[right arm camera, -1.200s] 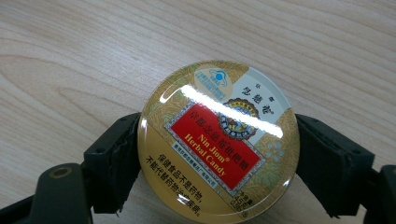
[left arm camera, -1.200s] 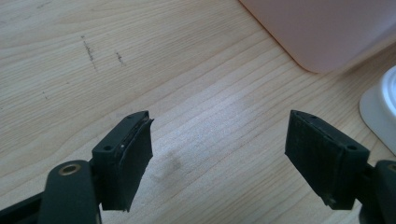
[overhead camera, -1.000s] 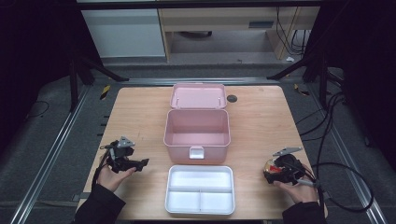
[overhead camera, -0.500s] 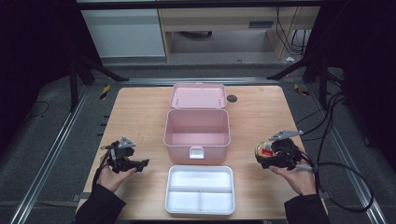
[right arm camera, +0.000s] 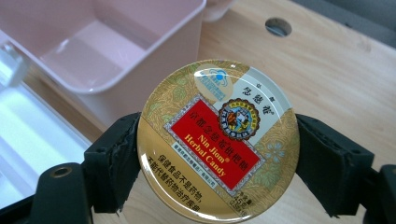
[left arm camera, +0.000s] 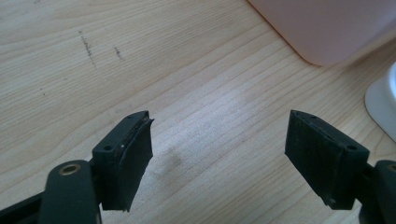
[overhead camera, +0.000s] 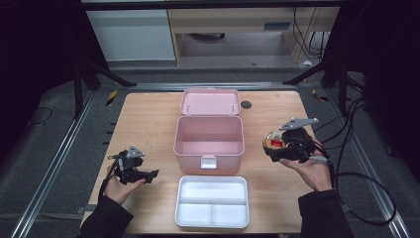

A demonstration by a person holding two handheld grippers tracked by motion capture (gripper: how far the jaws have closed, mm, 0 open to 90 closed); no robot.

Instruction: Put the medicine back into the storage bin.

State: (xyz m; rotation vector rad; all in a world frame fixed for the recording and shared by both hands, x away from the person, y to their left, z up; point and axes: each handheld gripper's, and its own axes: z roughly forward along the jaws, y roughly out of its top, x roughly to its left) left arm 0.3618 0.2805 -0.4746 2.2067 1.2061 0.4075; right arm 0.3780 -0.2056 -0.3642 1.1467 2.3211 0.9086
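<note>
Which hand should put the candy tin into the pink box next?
Right. The right gripper is already shut on the candy tin, held above the table beside the open pink box. The left gripper is open with nothing between its jaws, low over the table.

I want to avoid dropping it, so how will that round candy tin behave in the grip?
The candy tin looks rigid, so it probably won't flex. Its glossy lid and curved rim may slip between the right hand-held gripper pads, which hold only its edges. Set on edge, it could roll.
</note>
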